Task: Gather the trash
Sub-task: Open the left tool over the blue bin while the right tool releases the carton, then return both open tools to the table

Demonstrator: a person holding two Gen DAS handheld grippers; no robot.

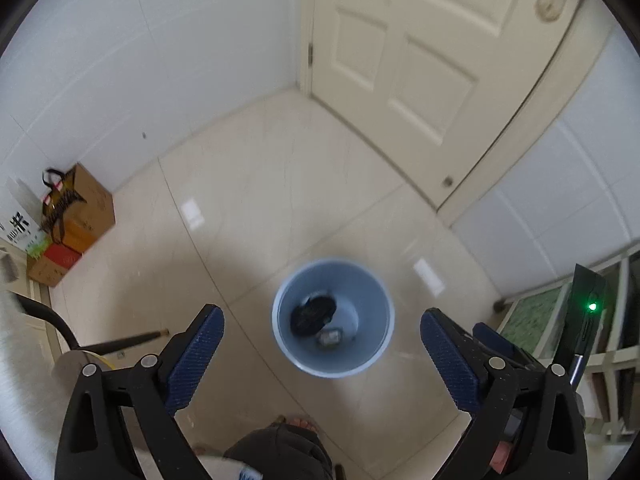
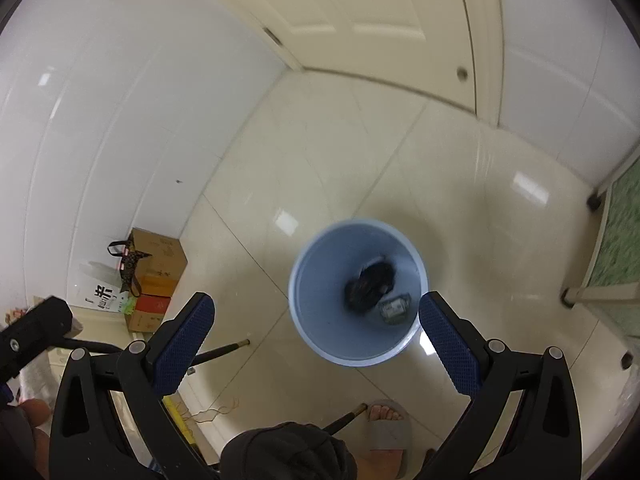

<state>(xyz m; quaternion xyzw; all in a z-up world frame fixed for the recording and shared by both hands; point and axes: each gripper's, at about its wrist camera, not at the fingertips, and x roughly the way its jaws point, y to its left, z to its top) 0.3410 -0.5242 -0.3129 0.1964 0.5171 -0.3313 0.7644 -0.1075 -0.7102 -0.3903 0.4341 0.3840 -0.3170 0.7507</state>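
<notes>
Both cameras are looking down at a pale tiled floor (image 1: 248, 184) where a light blue trash bin (image 1: 280, 344) is standing upright. Inside the bin, a crumpled black piece of trash (image 1: 313, 314) is lying on the bottom, and a small clear wrapper (image 1: 330, 337) is lying just beside it.

The left gripper (image 1: 322, 354) is hovering above the bin with its blue-padded fingers (image 1: 196, 360) spread wide apart and holding nothing; the bin is showing between them. The right gripper (image 2: 316, 346) is likewise hanging over the bin (image 2: 316, 336), its fingers (image 2: 182, 346) released and empty, with the black trash (image 2: 370, 286) and the wrapper (image 2: 395, 308) visible in the bin between the two pads.

A cream panelled door (image 1: 420, 60) is standing closed in the far corner of the room. Against the white wall on the left, cardboard boxes (image 1: 86, 216) are sitting on the floor with a dark bag (image 1: 60, 204) leaning on them. In the right wrist view, the person's sandalled foot (image 2: 386, 428) is resting on the floor below the bin.
</notes>
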